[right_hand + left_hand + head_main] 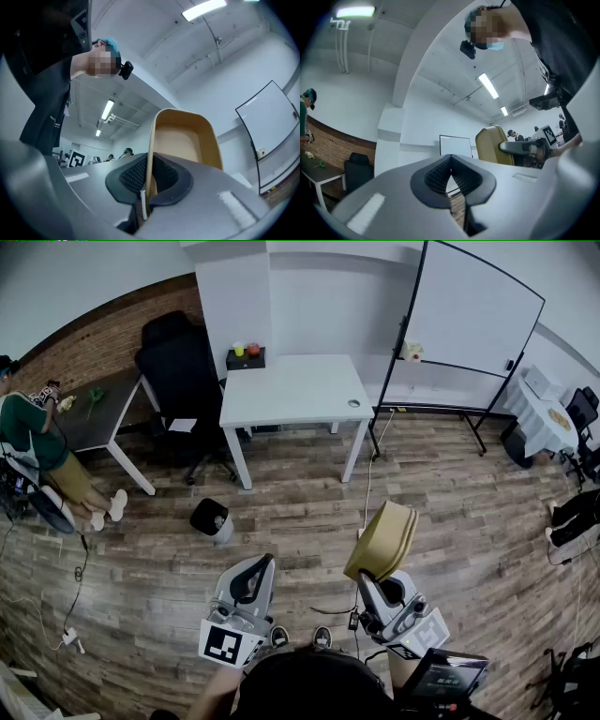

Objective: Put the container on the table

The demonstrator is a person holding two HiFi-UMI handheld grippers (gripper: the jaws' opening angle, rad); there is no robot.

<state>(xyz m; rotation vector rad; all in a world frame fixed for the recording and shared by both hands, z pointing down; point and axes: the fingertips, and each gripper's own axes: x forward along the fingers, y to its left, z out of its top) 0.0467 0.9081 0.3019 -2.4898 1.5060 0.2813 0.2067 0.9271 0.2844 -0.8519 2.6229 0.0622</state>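
Observation:
A tan, tray-like container (pixel 384 538) stands on edge above the floor, held by its rim in my right gripper (pixel 373 579). In the right gripper view the container (pixel 185 140) rises from between the shut jaws, its hollow side facing the camera. My left gripper (pixel 251 579) hangs beside it to the left, shut with nothing in it; in the left gripper view its pads (pixel 450 180) meet and the container (pixel 491 145) shows to the right. The white table (pixel 292 390) stands well ahead across the wooden floor.
A small black bin (pixel 211 519) sits on the floor between me and the table. A black office chair (pixel 183 381) stands left of the table, a whiteboard (pixel 469 315) on a stand to its right. A seated person (pixel 28 442) works at a dark desk far left. Cables trail over the floor.

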